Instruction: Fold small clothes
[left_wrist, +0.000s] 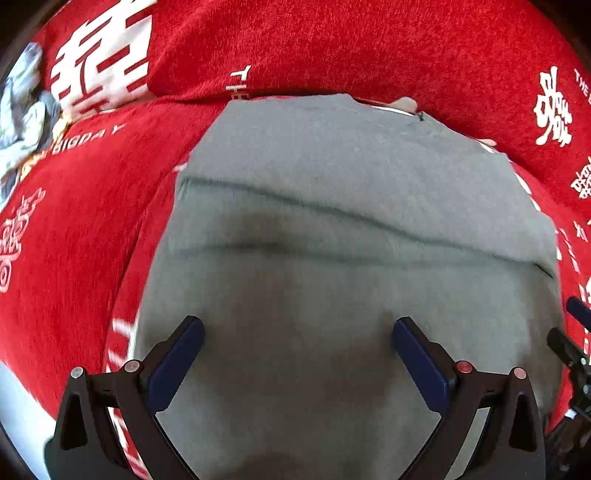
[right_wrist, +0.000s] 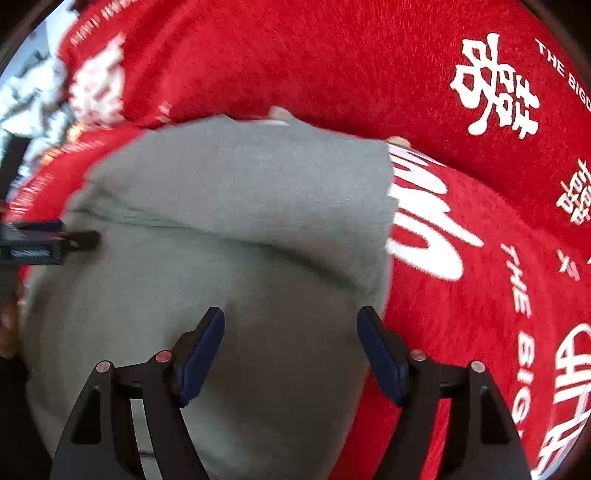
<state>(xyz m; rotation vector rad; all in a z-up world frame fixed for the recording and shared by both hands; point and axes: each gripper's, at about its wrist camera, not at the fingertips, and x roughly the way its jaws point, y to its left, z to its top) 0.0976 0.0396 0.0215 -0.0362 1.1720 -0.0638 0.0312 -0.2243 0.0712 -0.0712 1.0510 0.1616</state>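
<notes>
red blanket (left_wrist: 332, 48) covers the surface | grey garment (left_wrist: 332, 206) lies folded on it (one layer lapped over) | left gripper (left_wrist: 297, 334) spread above cloth, empty | right gripper (right_wrist: 291, 325) spread, empty, near garment's right edge | risk: a descending finger could snag and drag the fold open

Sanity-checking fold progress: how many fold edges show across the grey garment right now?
2. One ridge crosses the grey garment mid-way; a second runs just nearer the left gripper. The right gripper view is too blurred to confirm; layers underneath may hide more.
</notes>
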